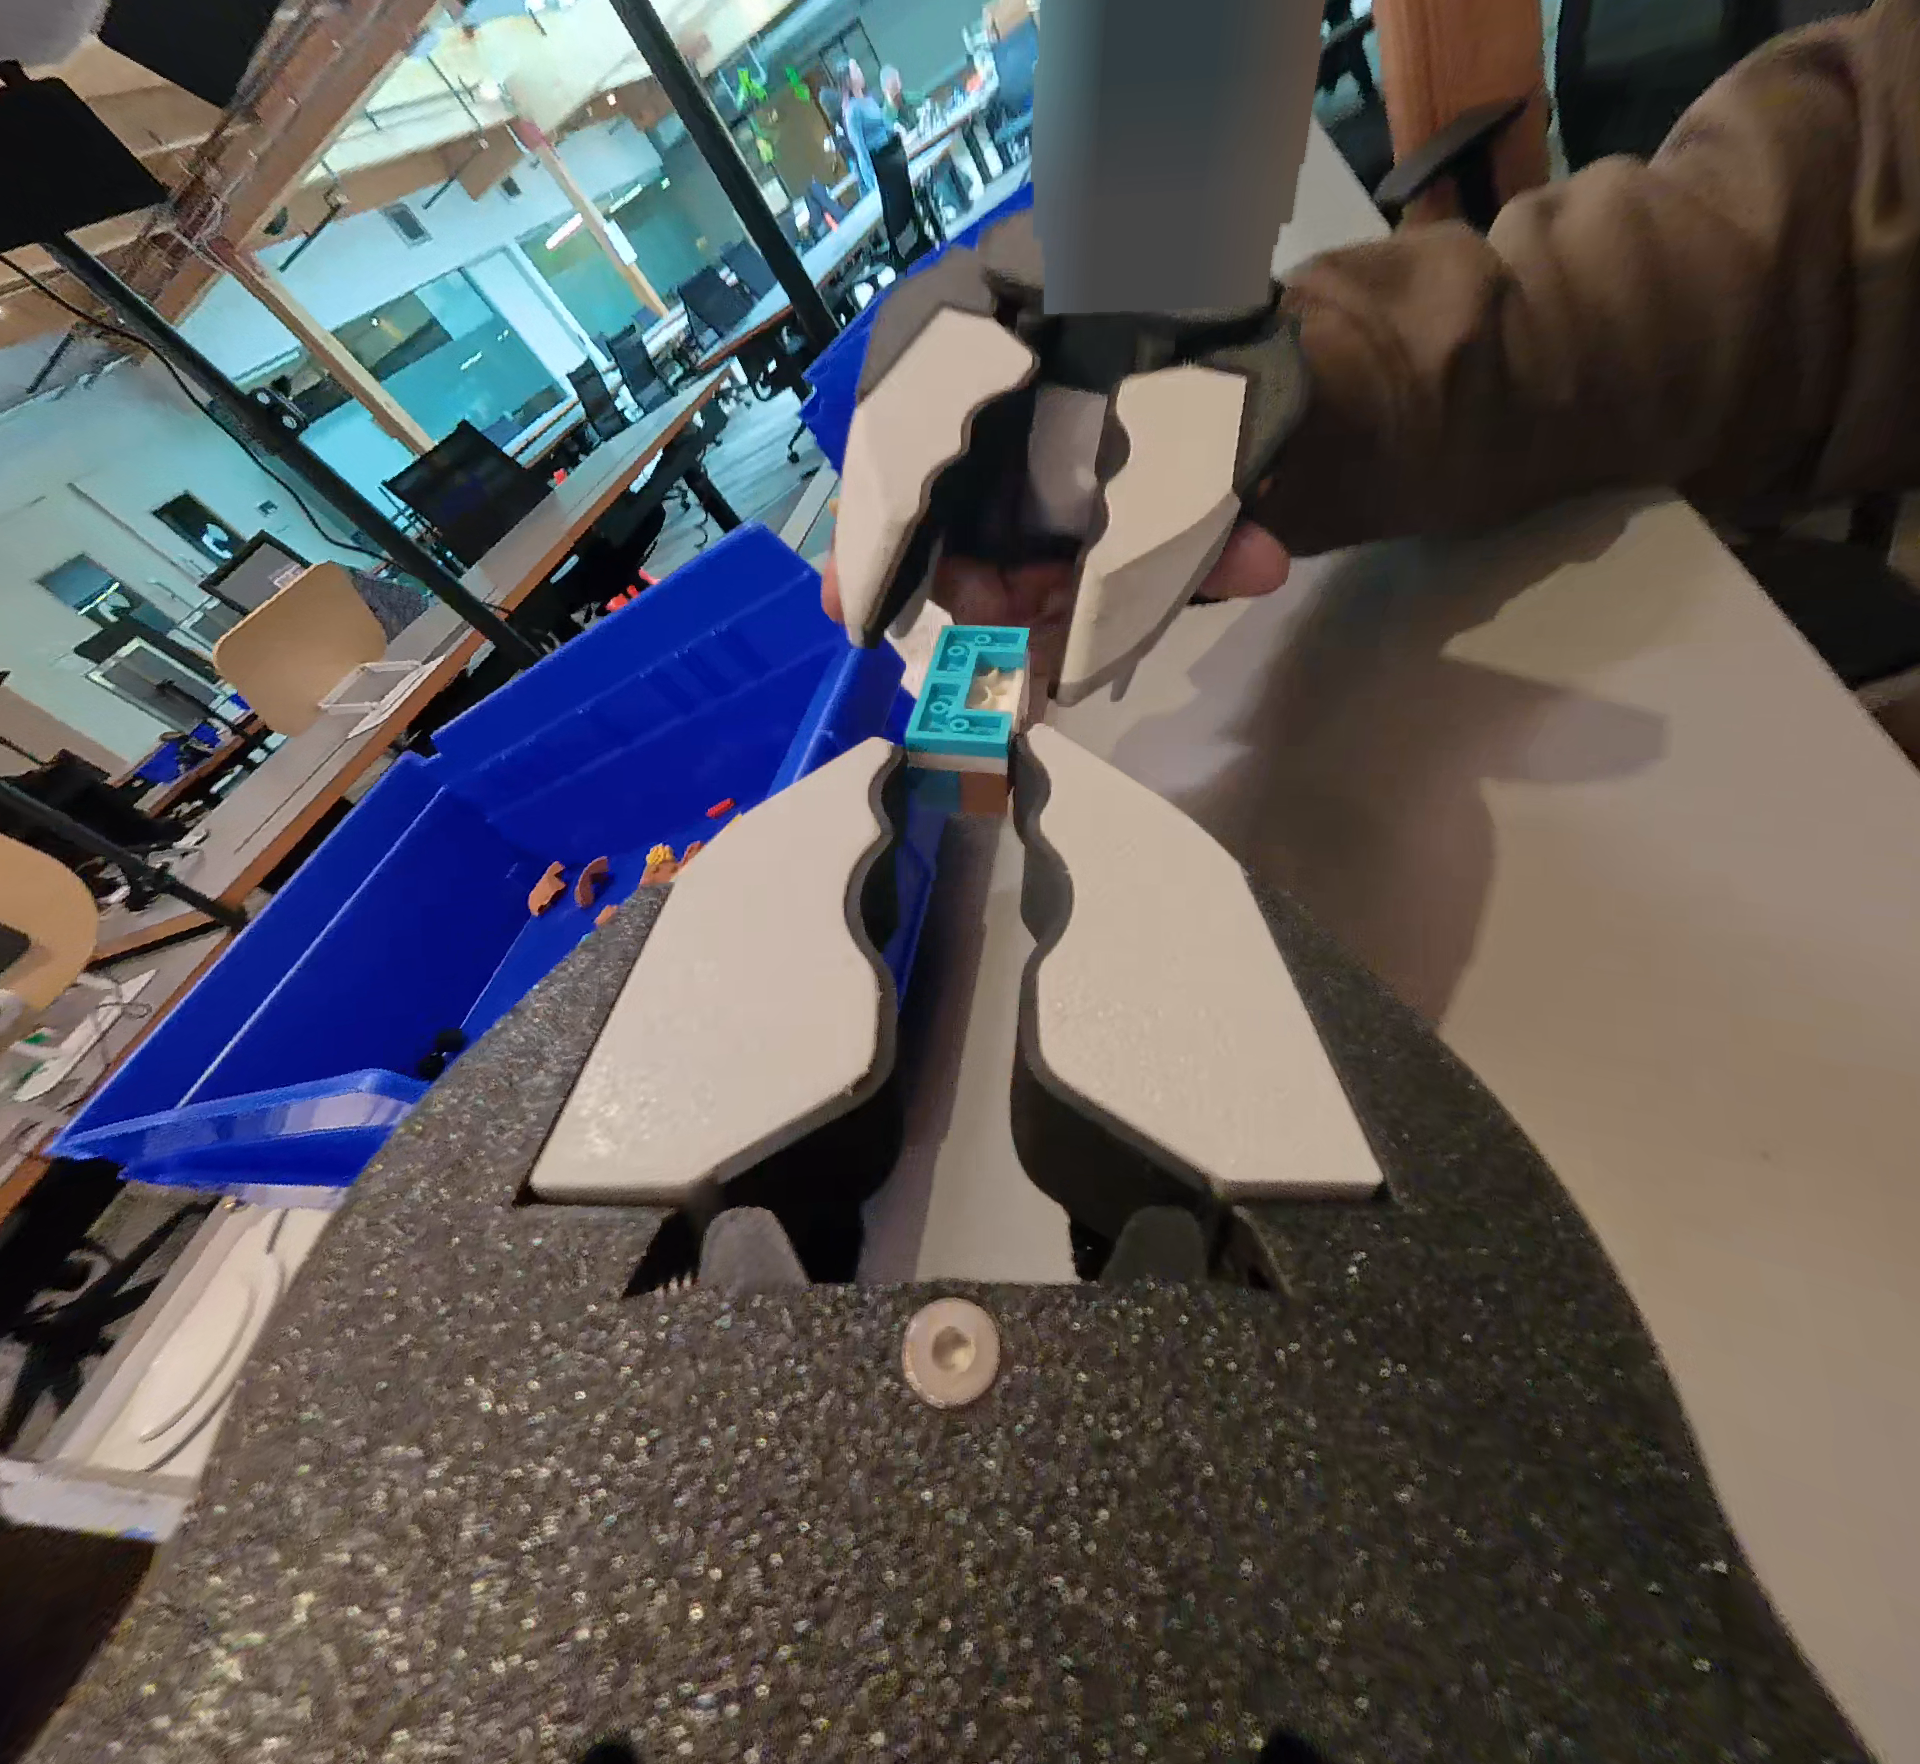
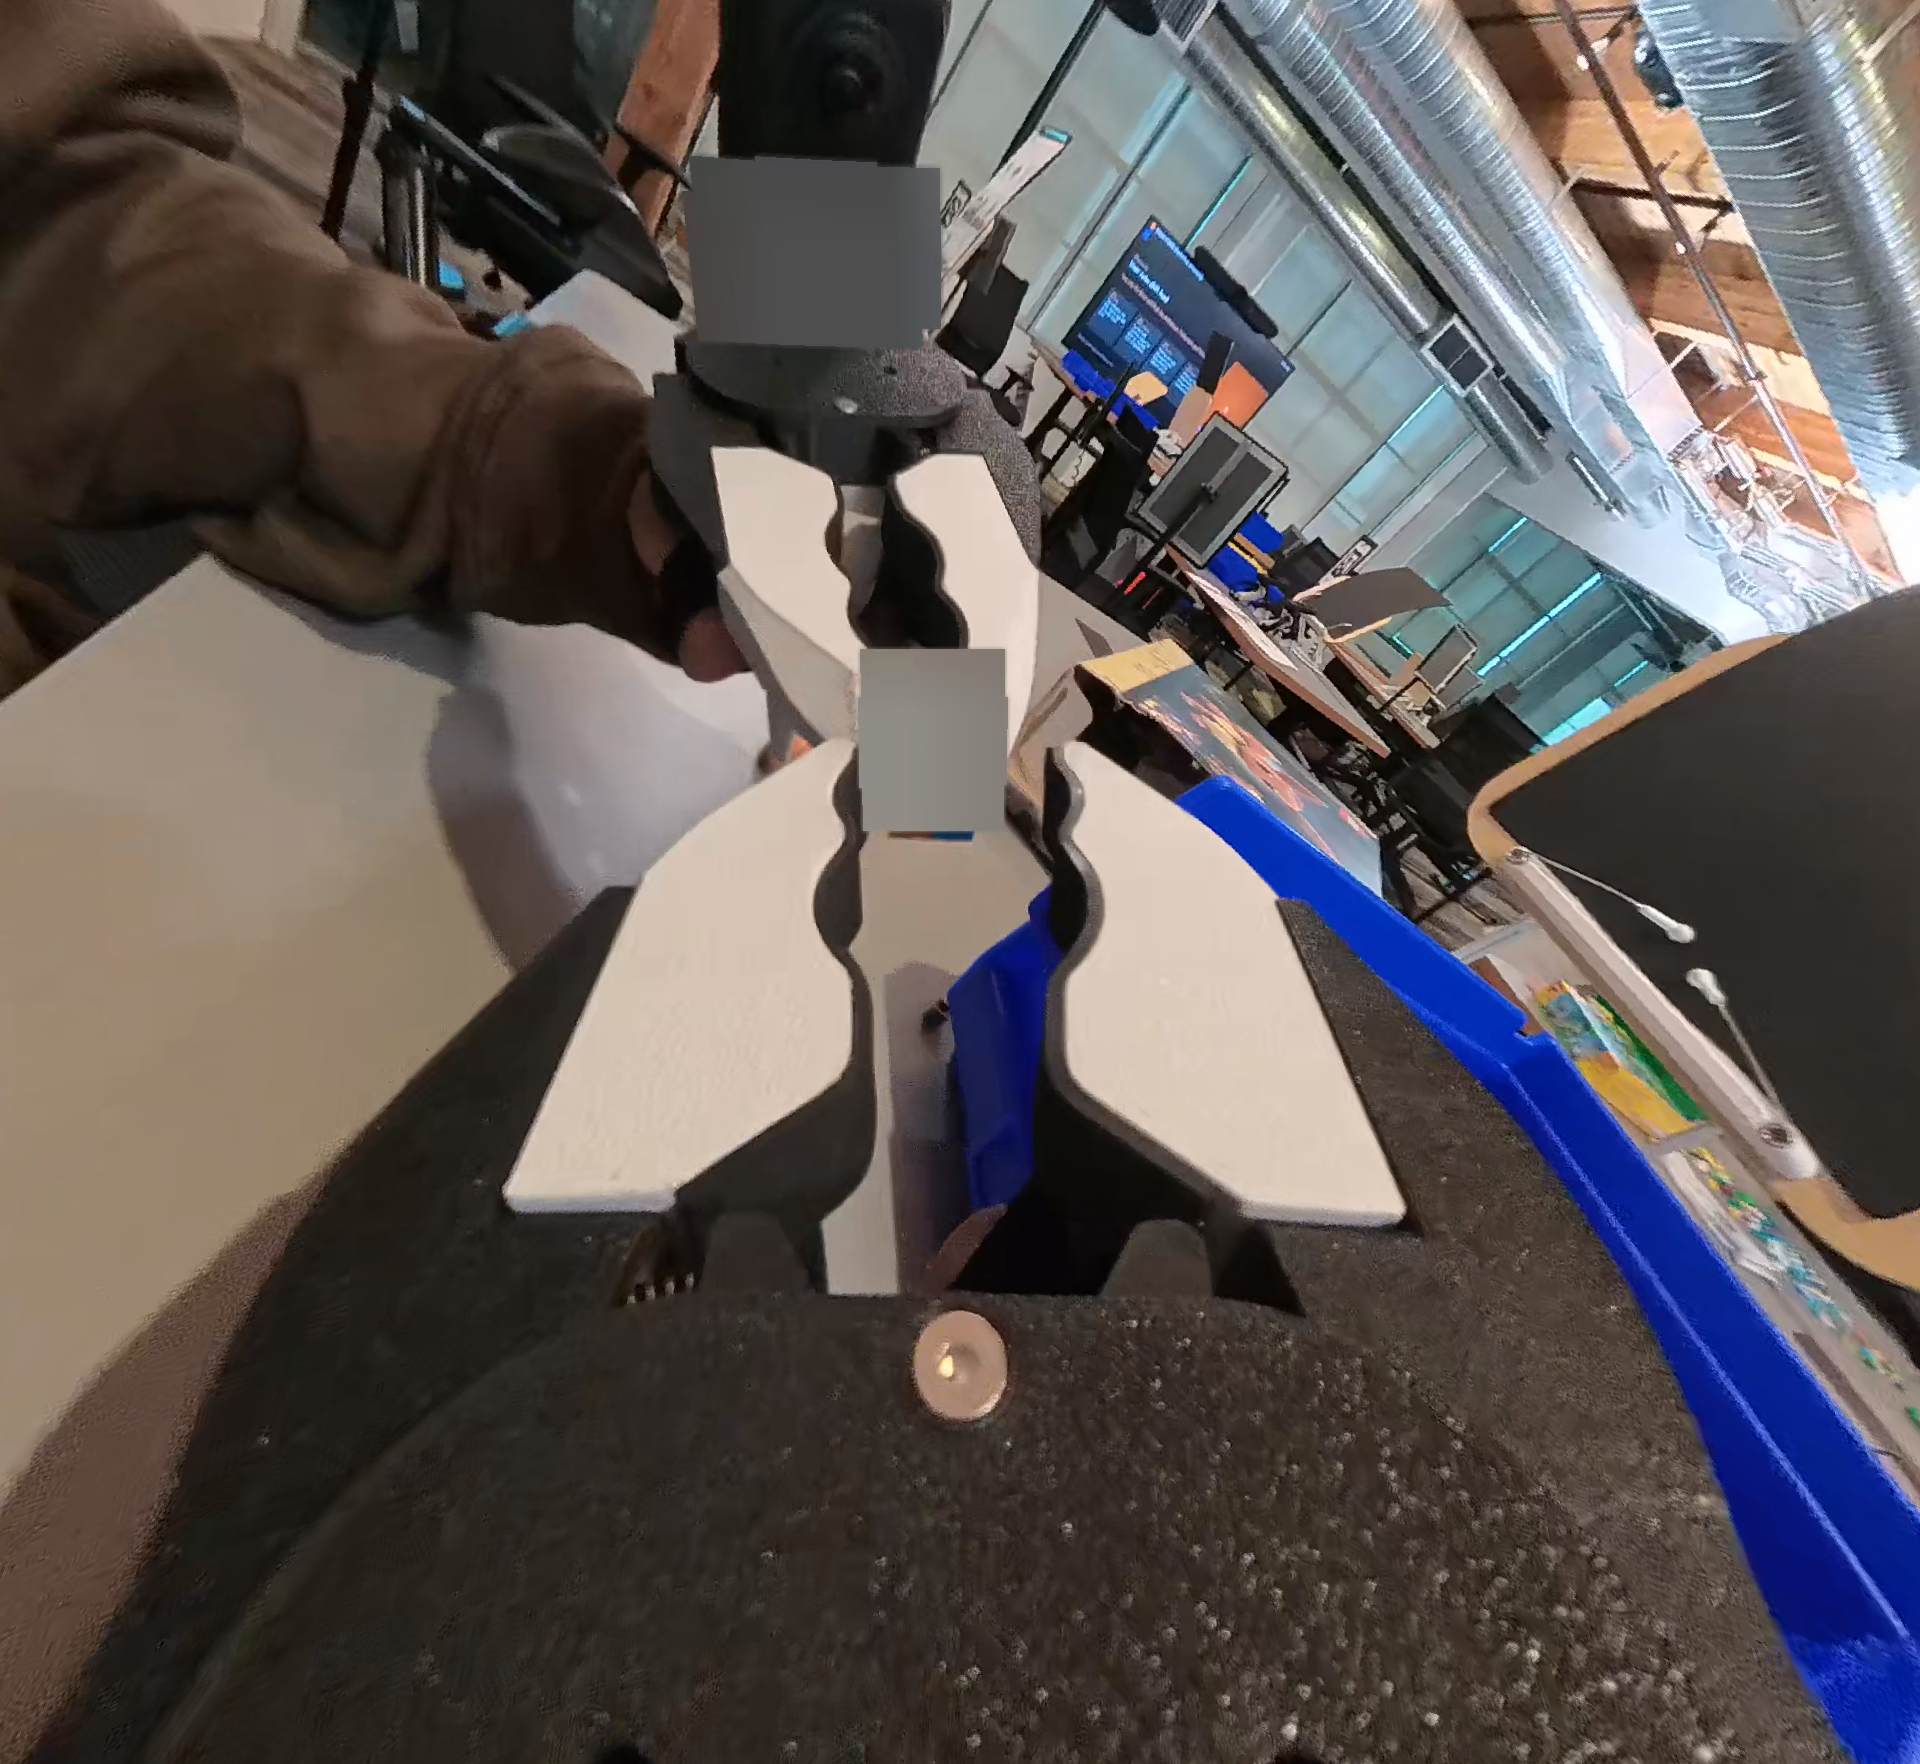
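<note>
2 hand-held grippers face each other over the pale grey counter (image 1: pixel 1662 883), beside a blue plastic bin (image 1: pixel 582 841) holding a few small brown and orange pieces. The left hand-held gripper (image 1: pixel 958 750) is clamped on a small stack of teal, white and brown plastic building bricks (image 1: pixel 964 698). The right hand-held gripper (image 1: pixel 961 665) has its jaws parted on either side of the stack's far end, not visibly touching. Likely light, stiff and slick, the stack looks best gripped across flat sides; its pressed joints may separate if twisted.
</note>
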